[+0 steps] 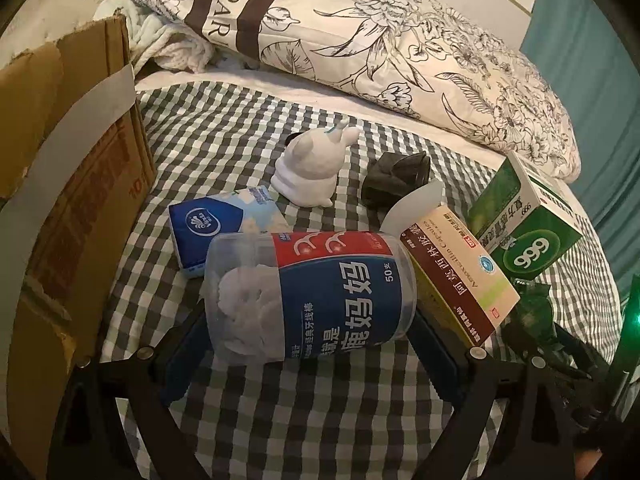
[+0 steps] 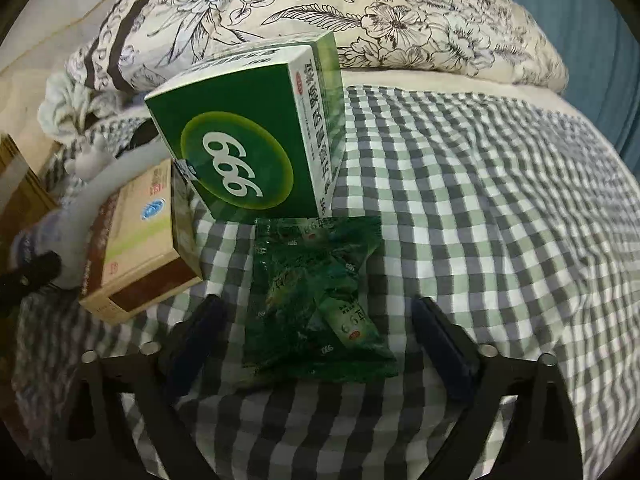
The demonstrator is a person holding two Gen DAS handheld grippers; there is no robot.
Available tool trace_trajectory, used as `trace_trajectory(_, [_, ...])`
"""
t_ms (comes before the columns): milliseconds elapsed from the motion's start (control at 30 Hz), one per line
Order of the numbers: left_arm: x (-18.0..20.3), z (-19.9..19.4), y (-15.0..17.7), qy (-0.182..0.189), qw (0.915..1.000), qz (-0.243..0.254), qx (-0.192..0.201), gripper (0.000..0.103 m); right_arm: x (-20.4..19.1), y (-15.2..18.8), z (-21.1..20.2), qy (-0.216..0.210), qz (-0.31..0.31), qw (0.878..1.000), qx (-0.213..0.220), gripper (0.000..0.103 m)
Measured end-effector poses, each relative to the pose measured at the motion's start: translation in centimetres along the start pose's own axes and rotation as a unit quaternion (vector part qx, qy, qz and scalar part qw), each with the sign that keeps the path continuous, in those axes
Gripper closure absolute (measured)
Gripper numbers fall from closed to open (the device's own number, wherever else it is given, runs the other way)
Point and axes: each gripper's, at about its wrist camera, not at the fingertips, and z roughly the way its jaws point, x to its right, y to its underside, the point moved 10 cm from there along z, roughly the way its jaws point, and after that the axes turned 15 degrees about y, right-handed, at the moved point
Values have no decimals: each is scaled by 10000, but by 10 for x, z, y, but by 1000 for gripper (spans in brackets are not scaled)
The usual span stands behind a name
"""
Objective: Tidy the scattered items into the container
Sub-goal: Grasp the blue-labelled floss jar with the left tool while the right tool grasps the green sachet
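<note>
The clear floss-pick tub (image 1: 316, 296) is lying on its side on the bed and is being flanked by the spread fingers of the left claw (image 1: 304, 344); whether the pads are touching its ends cannot be told. A blue tissue pack (image 1: 224, 228) is seen just behind the tub, and a tan-and-maroon capsule box (image 1: 460, 272) is leaning against its capped end. Beside that, the green 999 box (image 1: 528, 224) is tilted up on one edge. A white rabbit figure (image 1: 312, 168) and a crumpled dark object (image 1: 396, 178), possibly a bag, are lying farther back. The cardboard box (image 1: 72, 184) is standing open at the left edge.

In the right wrist view, a green sachet bundle (image 2: 316, 300) is lying between the parted fingers of the right claw (image 2: 316, 344), untouched by them.

Everything is being carried by a green, grey and white checked sheet (image 2: 480, 200), rumpled in places. A floral pillow (image 1: 400, 48) and a knitted blanket (image 1: 168, 44) are piled at the head, and a teal curtain (image 1: 592, 92) is hanging beyond.
</note>
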Motion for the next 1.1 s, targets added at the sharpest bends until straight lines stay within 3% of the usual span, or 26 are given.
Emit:
trace_trajectory(100, [-2, -1, 1, 34, 10000, -71, -8, 8, 6, -1, -3, 52, 37, 10000, 67, 41])
trace_trajectory(267, [-3, -7, 2, -37, 10000, -84, 13, 8, 16, -1, -10, -83, 195, 9997, 96, 59])
trace_trajectory(767, [21, -54, 43, -29, 9986, 496, -193, 10, 23, 22, -52, -268, 172, 9994, 93, 63])
trace_trajectory(900, [19, -45, 50, 31, 9981, 536, -289, 10, 22, 25, -58, -288, 206, 9993, 69, 63])
trace_trajectory(1000, [13, -29, 63, 20, 9968, 464, -649, 10, 18, 27, -63, -305, 151, 9994, 78, 63])
trace_trajectory(1100, [5, -23, 69, 18, 9974, 347, -626, 12, 16, 24, -71, -310, 90, 9994, 146, 63])
